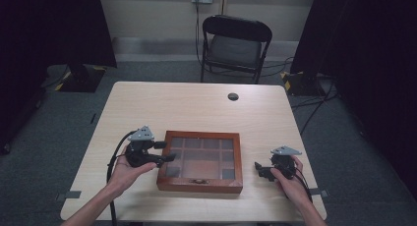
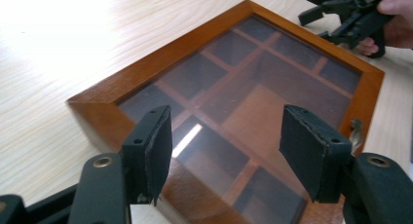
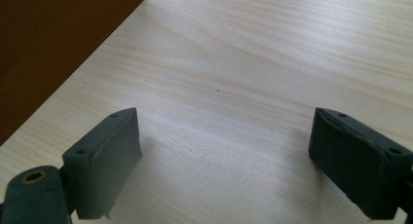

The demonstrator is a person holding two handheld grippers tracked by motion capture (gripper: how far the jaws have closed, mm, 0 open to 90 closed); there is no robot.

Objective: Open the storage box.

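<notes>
Wooden box [image 1: 200, 161] w/ a glass lid sits btwn the two grippers: left gripper [image 2: 226, 151] hangs over its left edge, jaws wide apart, nothing in them. Right gripper [image 3: 224, 160] is also spread, box just off to its left. Lid shows divided compartments inside, small metal latch [image 2: 356, 130] on the front.
</notes>
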